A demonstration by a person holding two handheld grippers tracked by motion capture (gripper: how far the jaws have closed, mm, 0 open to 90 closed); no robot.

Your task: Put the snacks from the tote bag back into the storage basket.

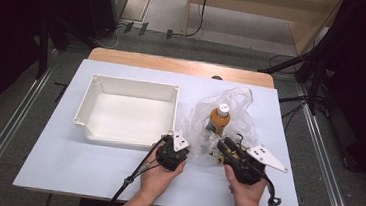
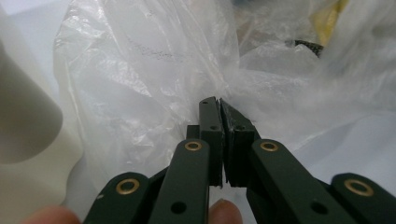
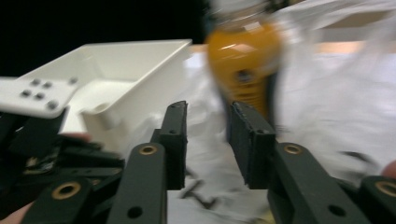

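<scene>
The left claw (image 2: 219, 105) is pinching the plastic bag (image 2: 154, 70); the right claw (image 3: 208, 140) is standing apart, gripping nothing, before the orange bottle (image 3: 243, 60).

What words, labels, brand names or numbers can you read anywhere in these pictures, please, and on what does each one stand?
None can be read.
Orange bottle: its label bears a dark mark, blurred in the right gripper view.
Clear plastic bag: a faint line of print on the film, too small and pale to make out.
White bin: plain, no marking.
</scene>
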